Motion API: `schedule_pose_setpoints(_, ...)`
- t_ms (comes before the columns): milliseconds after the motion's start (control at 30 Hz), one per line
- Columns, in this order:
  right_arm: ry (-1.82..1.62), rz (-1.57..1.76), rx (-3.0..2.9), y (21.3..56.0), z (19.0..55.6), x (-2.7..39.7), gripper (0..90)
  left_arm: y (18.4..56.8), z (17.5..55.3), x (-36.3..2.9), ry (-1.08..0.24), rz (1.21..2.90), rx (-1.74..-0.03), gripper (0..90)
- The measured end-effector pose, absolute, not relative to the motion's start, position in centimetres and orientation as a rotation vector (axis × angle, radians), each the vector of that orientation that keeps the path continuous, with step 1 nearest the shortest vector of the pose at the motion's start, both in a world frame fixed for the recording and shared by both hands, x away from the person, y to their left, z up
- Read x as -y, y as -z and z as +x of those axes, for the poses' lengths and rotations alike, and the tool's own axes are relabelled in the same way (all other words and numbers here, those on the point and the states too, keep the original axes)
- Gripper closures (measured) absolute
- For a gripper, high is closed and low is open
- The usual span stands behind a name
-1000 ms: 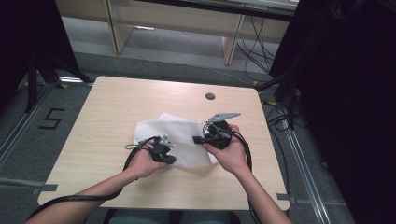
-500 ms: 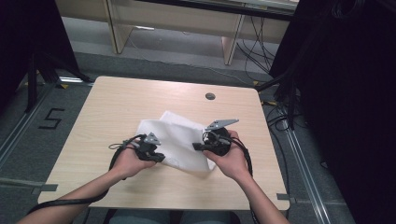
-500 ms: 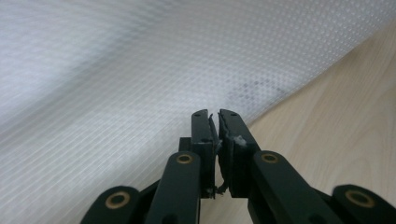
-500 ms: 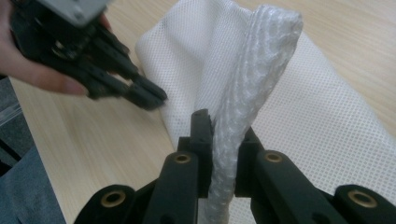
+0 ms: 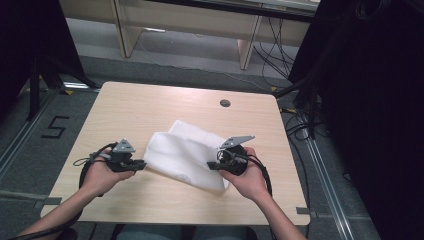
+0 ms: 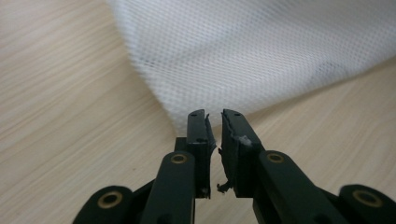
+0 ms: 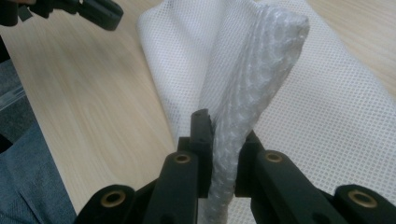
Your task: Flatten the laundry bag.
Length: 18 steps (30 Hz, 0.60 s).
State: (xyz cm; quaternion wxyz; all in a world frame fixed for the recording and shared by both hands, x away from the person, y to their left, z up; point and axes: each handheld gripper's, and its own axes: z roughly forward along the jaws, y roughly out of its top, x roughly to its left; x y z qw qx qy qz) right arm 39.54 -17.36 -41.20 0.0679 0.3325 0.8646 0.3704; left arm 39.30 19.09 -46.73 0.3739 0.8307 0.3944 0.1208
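A white mesh cloth [image 5: 182,150] lies partly folded on the wooden table [image 5: 150,107]. My right gripper [image 5: 214,165] is at its right end, shut on a raised fold of the mesh [image 7: 261,60], which stands up between its jaws [image 7: 224,126]. My left gripper [image 5: 140,164] is just left of the cloth's edge, over bare wood. Its jaws have just been opening. In the left gripper view they [image 6: 214,119] stand slightly apart with nothing between them, and the mesh [image 6: 261,51] lies just ahead. In the right gripper view the left gripper [image 7: 93,11] shows at the top left.
A round cable hole [image 5: 225,103] sits near the table's far edge. A black curtain [image 5: 370,100] and cables stand to the right. Desk legs [image 5: 247,45] rise behind the table. The floor at the left bears a "5" mark [image 5: 55,127].
My left gripper has let go of the cloth and drawn left off it, onto bare table. The cloth's left side now lies flatter. The right gripper has kept its hold, almost still.
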Motion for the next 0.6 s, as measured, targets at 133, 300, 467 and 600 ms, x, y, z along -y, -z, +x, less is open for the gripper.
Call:
schedule_pose_setpoints(133, -1.090, 1.003, -2.641, 41.4, 39.2, 17.4, 83.4, 46.5, 39.7, -19.9, -0.339, 2.120, -1.022, 77.9)
schedule_pose_setpoints(300, -1.089, 0.978, -2.653, 42.1, 38.8, 17.3, 83.4, 46.9, 40.2, -20.1, -0.346, 2.100, -1.051, 75.2)
schedule_pose_setpoints(467, -1.077, 0.936, -2.702, 42.5, 38.3, 17.1, 83.4, 47.0, 40.4, -20.2, -0.346, 2.098, -1.057, 73.6)
schedule_pose_setpoints(600, -1.049, 0.866, -2.730, 43.1, 37.9, 16.8, 83.5, 47.6, 40.5, -19.8, -0.315, 2.108, -1.065, 71.4)
